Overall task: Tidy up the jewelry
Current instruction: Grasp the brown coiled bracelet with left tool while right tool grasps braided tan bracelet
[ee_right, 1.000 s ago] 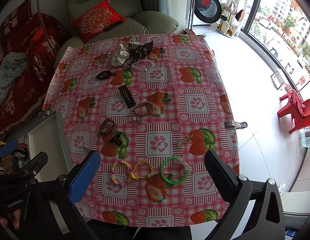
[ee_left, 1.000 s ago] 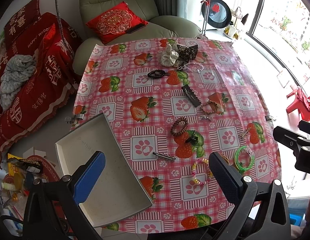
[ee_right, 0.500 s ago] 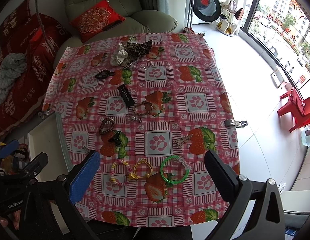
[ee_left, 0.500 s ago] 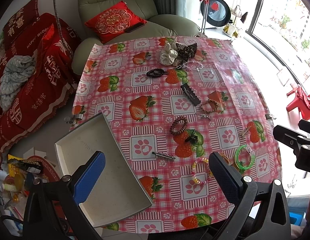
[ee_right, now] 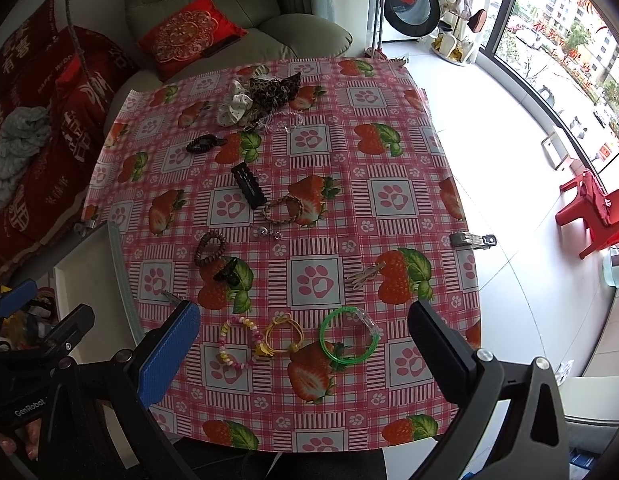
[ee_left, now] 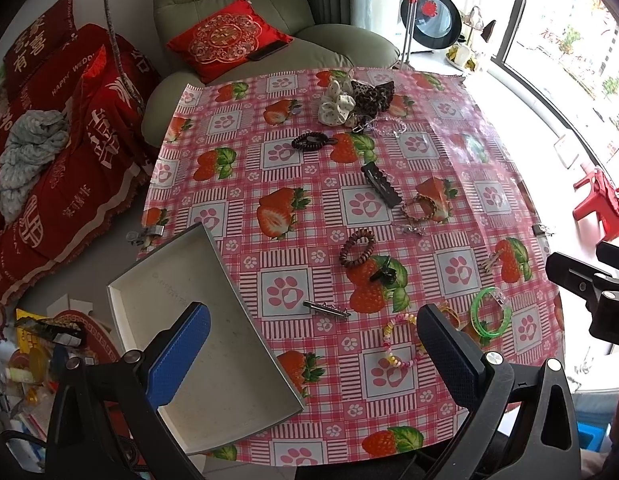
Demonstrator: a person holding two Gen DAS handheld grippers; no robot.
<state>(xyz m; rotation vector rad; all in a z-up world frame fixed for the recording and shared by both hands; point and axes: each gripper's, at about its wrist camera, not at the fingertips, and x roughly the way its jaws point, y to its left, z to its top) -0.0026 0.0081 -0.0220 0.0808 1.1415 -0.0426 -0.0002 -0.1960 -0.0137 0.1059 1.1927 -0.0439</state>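
Left gripper (ee_left: 313, 344): fingers wide apart, nothing between them; hovered over near desk edge, blue pad above the tray.
Right gripper (ee_right: 303, 344): fingers wide apart, empty; hovered above near edge of desk.
Tray (ee_left: 157, 284): white, shallow, empty, at left near corner of desk, overhanging the edge.
Desk (ee_right: 393, 196): covered with pink checked cloth, strawberry and paw-print pattern, clipped at the edges.
Green bangle (ee_right: 348, 337): flat on cloth near front edge, between right fingers in right view.
Yellow bracelet (ee_right: 284, 334): just left of green bangle.
Pastel bead bracelet (ee_right: 238, 342): just left of yellow one.
Brown bead bracelet (ee_left: 356, 247): mid-desk, apart from tray.
Black hair claw (ee_left: 381, 185): mid-desk, beside a braided bracelet (ee_left: 420, 208).
Scrunchies (ee_left: 351, 98): white and leopard, bunched at far edge.
Silver clip (ee_left: 326, 309): between tray and pastel bracelet.
Writing: "GenRobot" on the left gripper body, seen in right view (ee_right: 29, 407); "HAPPY WEDD…" and Chinese characters on red blanket (ee_left: 69, 76); rest unreadable.
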